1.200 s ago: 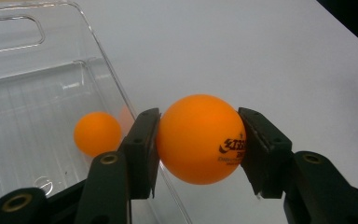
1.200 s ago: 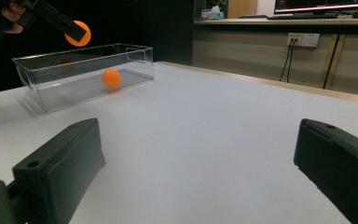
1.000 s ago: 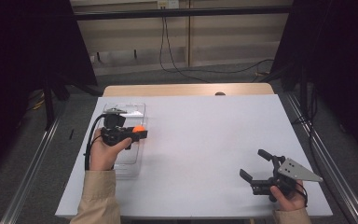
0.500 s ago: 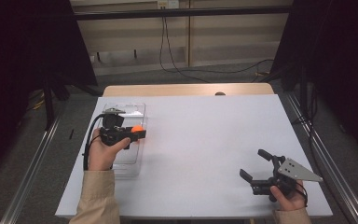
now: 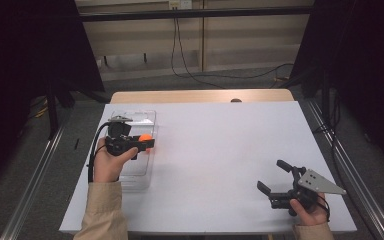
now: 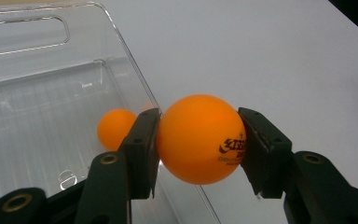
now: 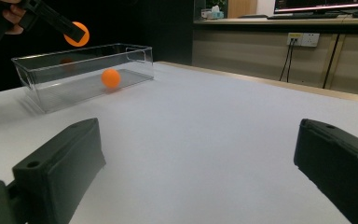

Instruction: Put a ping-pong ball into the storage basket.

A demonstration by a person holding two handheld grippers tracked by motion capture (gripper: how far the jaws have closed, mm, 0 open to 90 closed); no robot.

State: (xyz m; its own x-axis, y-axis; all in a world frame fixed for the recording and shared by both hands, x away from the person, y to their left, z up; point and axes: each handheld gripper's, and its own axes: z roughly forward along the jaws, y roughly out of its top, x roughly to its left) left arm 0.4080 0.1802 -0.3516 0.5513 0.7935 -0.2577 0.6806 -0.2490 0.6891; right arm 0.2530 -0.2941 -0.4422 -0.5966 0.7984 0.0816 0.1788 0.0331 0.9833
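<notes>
Nothing shifted: left gripper (image 6: pixel 198 144) pinching orange ball (image 6: pixel 200 139) above clear bin (image 5: pixel 147 116), right gripper (image 5: pixel 271 176) spread.

The held orange ball (image 6: pixel 199 139) is looking like smooth plastic with a soft satin sheen and a dark printed logo. The box (image 6: pixel 42 93) is showing as clear, glossy plastic, catching reflections along its rim; a second orange ball (image 6: pixel 114 128) inside is appearing matt. The left claw (image 6: pixel 199 149) is presenting matt black plastic with brass-coloured rivets. The tabletop (image 5: pixel 220 145) is looking matt white and smooth, with a wooden edge
</notes>
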